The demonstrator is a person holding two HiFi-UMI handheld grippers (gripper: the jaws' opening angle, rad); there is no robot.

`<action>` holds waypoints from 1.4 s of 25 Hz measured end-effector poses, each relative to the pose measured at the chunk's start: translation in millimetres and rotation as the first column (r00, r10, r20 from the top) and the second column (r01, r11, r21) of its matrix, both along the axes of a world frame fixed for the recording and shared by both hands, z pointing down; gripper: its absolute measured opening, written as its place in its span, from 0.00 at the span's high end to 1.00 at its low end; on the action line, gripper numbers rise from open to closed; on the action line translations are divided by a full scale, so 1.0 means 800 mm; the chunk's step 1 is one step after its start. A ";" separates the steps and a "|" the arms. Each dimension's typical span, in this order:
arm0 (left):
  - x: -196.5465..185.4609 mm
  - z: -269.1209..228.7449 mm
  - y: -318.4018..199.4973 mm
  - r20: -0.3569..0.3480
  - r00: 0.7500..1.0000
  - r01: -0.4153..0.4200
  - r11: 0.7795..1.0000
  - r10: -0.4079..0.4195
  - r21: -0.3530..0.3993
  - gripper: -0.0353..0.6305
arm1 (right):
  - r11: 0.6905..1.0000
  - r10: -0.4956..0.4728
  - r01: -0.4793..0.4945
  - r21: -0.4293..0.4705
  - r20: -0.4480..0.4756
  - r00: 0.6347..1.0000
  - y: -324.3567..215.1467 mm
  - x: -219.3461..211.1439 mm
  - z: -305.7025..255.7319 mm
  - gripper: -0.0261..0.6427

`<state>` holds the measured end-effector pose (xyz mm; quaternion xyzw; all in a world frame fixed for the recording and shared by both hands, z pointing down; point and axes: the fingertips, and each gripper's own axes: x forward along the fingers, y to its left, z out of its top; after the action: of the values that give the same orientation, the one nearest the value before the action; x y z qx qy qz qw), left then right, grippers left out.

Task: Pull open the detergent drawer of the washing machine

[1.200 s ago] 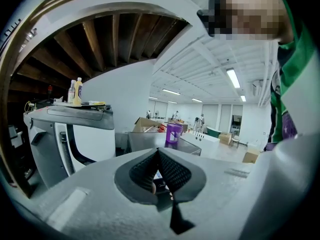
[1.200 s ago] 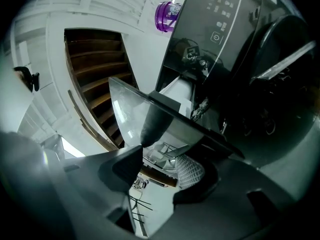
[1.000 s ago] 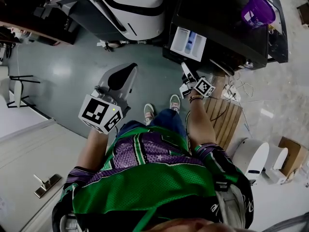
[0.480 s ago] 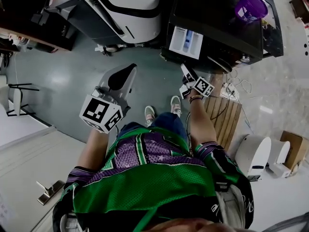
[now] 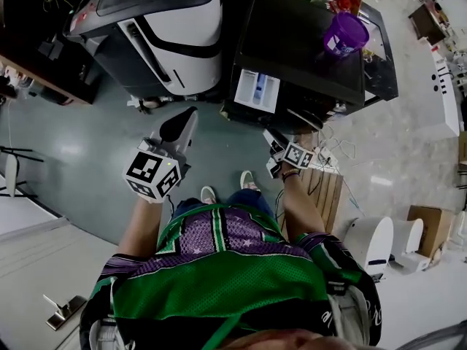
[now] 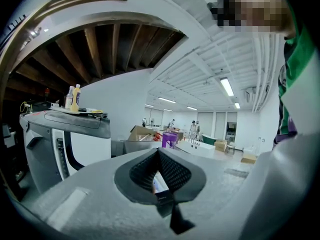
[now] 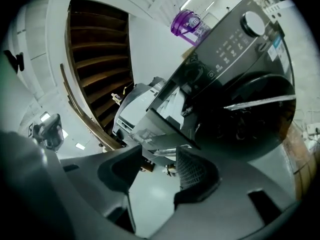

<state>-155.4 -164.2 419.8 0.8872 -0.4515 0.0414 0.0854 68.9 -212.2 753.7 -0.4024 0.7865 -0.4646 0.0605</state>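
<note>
The right gripper (image 7: pixel 157 156) stands with its jaws well apart and nothing between them: only bare floor (image 5: pixel 87 130) shows through the gap, and the ribbed pad (image 7: pixel 196 170) on one jaw touches nothing. It points up at the front of the black washing machine (image 5: pixel 306 42) but hangs clear of it, near the machine's lower front and not in contact with any part. Just beyond its tips is the detergent drawer (image 5: pixel 257 90), which sits at the machine's upper left corner and juts out from the front panel. From above, its white compartments and a patch of blue inside lie open to view. The left gripper (image 6: pixel 158 150) is held off to the side over the floor with its jaw tips together and nothing gripped, taking no part in the work. A purple jug (image 5: pixel 344 33) stands on top of the washing machine, and a white-and-grey machine (image 5: pixel 171 28) stands just beside it on the left. By my reading the pull itself looks finished — the drawer is out and no jaw is on it. What remains is small: check that the drawer is fully extended, and if it is not, bring the open right jaws back to its front lip, close on it and draw straight outward along its travel.
</note>
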 end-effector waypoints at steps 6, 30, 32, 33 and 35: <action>0.015 -0.017 -0.024 -0.032 0.999 0.011 1.000 -0.010 0.026 0.92 | 0.999 0.012 -0.008 0.047 -0.070 0.998 -0.008 0.060 -0.047 0.66; 0.099 -0.063 -0.092 -0.044 0.999 0.000 0.996 0.004 0.084 0.92 | 0.901 0.145 0.034 0.432 -0.376 0.915 -0.078 0.084 -0.375 0.67; 0.098 -0.069 -0.094 -0.056 0.998 0.015 0.995 -0.009 0.096 0.92 | 0.878 0.151 0.065 0.475 -0.404 0.902 -0.075 0.080 -0.405 0.67; 0.098 -0.072 -0.095 -0.059 0.998 0.020 0.995 -0.013 0.103 0.92 | 0.864 0.151 0.085 0.497 -0.416 0.897 -0.074 0.076 -0.421 0.67; 0.099 -0.079 -0.094 -0.060 0.998 0.025 0.993 -0.018 0.118 0.92 | 0.832 0.151 0.126 0.541 -0.438 0.886 -0.069 0.066 -0.453 0.67</action>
<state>-76.0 -239.4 356.9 0.8867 -0.4598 -0.0126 0.0465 121.7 -267.2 391.6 -0.4714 0.8754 -0.1061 -0.0114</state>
